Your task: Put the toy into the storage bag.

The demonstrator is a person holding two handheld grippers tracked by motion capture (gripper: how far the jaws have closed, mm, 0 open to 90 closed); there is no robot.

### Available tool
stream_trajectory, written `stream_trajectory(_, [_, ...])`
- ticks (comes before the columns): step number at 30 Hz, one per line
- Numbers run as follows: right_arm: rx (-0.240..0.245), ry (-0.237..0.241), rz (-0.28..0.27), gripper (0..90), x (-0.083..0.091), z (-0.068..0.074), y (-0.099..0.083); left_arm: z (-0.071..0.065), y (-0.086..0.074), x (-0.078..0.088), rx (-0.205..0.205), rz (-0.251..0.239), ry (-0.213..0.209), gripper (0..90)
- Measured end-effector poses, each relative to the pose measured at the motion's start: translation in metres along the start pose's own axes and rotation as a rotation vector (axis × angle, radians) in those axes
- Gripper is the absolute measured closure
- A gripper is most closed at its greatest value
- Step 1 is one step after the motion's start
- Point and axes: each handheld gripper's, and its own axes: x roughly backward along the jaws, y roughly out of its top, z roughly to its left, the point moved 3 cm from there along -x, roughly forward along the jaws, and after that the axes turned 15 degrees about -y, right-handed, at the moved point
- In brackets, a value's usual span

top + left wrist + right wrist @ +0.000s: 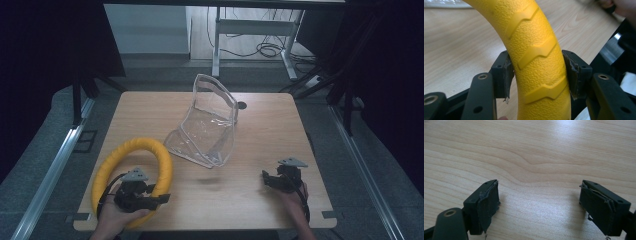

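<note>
A light wooden tabletop (260,125) carries two things. Near its front left corner lies a yellow textured rubber ring (131,172) with raised chevron ridges; its near arc is partly covered by the left hand-held gripper (159,198) and the person's left hand (116,217), which is cut off by the bottom edge of the high view. In the left gripper view the jaws stand on either side of the ring's tube (537,65), both worn pads pressed against it, so this hand-held gripper is clamped on the ring; the ring runs out of the picture at top and bottom.

Toward the middle and back of the tabletop stands a clear plastic pouch with a pale rim (209,122), mouth open and leaning, just beside the ring's far right side; whether the two touch cannot be made out.

The right hand-held gripper (265,178) rests low near the front right of the tabletop, held by the right hand (295,195), well apart from the pouch. In its own view the jaws stand wide apart over bare wood (536,170), with frayed pad linings (487,205), and the right jaw is cut off at the edge.
</note>
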Motion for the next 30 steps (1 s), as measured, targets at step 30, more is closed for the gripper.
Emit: stream_trajectory(30, [-0.006,-0.005,0.000,16.4,0.000,0.000,0.000,-0.009,0.022,0.073,-0.113,-0.364,0.067,46.6])
